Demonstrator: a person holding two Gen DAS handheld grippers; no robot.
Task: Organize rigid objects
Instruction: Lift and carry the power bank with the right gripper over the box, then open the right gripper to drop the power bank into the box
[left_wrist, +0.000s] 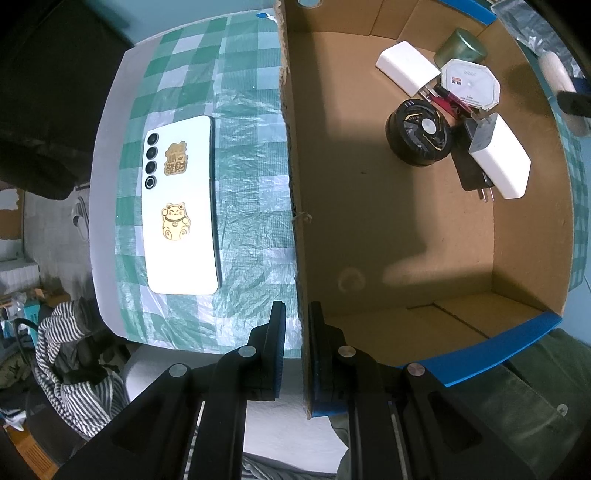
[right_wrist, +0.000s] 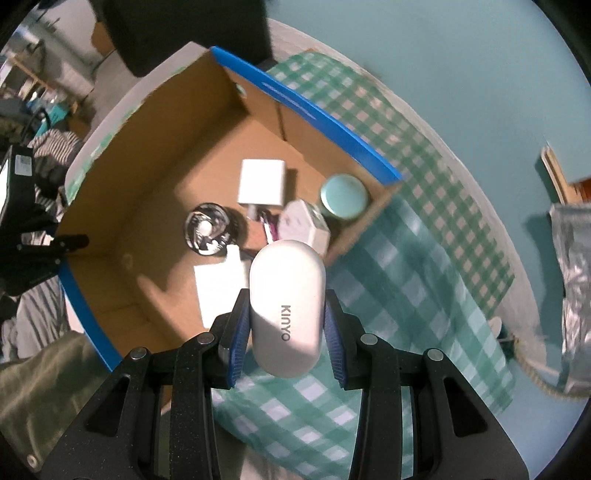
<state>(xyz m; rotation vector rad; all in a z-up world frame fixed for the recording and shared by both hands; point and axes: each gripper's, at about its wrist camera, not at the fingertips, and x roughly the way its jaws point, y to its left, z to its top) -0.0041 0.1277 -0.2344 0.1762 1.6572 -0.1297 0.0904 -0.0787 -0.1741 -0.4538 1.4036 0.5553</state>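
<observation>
My left gripper (left_wrist: 297, 314) is shut on the near left wall of the cardboard box (left_wrist: 295, 206). A white phone (left_wrist: 181, 206) with gold cat stickers lies back-up on the checked cloth, left of the box. My right gripper (right_wrist: 286, 299) is shut on a white oval KINYO case (right_wrist: 286, 295), held above the box's right edge (right_wrist: 354, 229). Inside the box lie a black round fan (left_wrist: 419, 133), two white chargers (left_wrist: 406, 70) (left_wrist: 502, 158), a white octagonal box (left_wrist: 469, 83), a green tin (left_wrist: 461, 46) and a red pen (left_wrist: 448, 101).
The green checked cloth (left_wrist: 243, 177) covers the table; its left edge (left_wrist: 107, 184) drops to a cluttered floor with striped fabric (left_wrist: 77, 369). The box has blue outer rims (right_wrist: 314, 110). A silver foil bag (right_wrist: 572, 288) stands at the far right of the table.
</observation>
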